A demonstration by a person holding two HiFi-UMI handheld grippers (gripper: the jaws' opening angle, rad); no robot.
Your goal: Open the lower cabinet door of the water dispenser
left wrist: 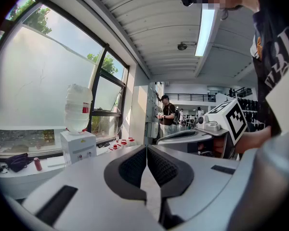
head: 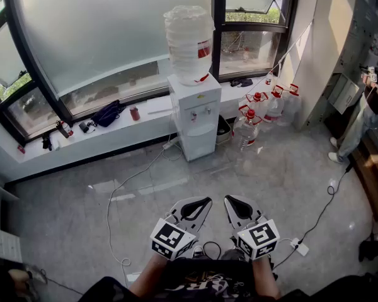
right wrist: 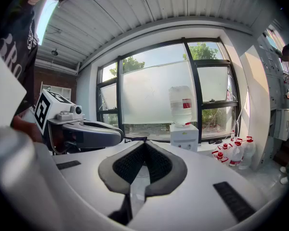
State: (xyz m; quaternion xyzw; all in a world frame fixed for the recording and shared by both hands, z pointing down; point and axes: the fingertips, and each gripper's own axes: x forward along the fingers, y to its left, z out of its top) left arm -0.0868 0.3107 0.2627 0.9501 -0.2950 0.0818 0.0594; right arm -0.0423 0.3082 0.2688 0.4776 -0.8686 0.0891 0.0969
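Observation:
A white water dispenser (head: 196,115) with an upturned bottle (head: 188,43) on top stands against the window wall, far ahead; its lower cabinet door (head: 199,145) is shut. The same dispenser (left wrist: 78,146) is small at the left in the left gripper view, and the dispenser (right wrist: 184,135) is right of centre in the right gripper view. My left gripper (head: 203,201) and right gripper (head: 229,200) are held side by side near my body, well short of the dispenser. Both are shut with nothing between the jaws, as the left gripper (left wrist: 146,150) and right gripper (right wrist: 144,145) views also show.
Several water jugs with red caps (head: 264,109) stand on the floor right of the dispenser. A white cable (head: 123,187) and a power strip (head: 300,247) lie on the grey floor. A dark bag (head: 106,113) rests on the window ledge. A person (head: 373,106) stands at the right.

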